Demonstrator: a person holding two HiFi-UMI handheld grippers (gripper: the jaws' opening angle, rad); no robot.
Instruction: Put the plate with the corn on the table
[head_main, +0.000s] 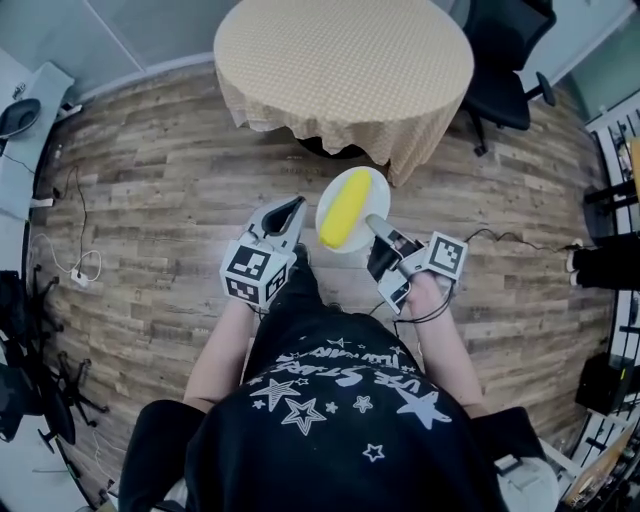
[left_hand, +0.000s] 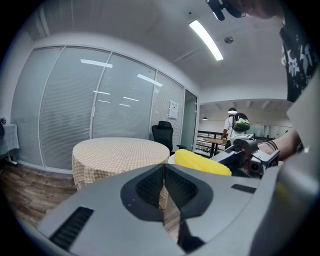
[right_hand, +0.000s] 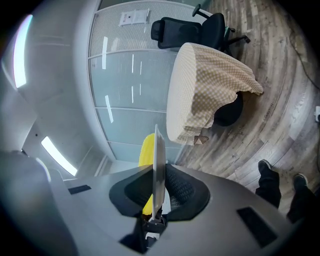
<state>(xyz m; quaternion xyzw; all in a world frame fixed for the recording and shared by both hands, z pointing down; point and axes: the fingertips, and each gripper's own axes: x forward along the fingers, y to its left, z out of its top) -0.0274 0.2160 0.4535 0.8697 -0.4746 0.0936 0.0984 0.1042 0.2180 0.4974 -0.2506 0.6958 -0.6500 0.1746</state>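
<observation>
Short of the tabletop (head_main: 340, 60), right claw (head_main: 375, 225) grips the plate (head_main: 374, 194) bearing corn (head_main: 345, 208) (left claw (head_main: 292, 212) closed, empty): carrying step, seemingly; next, advance and lower.

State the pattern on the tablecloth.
Fine tan-and-cream check on the tablecloth, clearest in the right gripper view.

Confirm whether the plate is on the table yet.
Not yet: the right tongs hold the plate over the floor, short of the table; corn lies on it.

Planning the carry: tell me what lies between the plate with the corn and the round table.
Nothing stands there. The head view shows only wooden floor between the plate and the table.
</observation>
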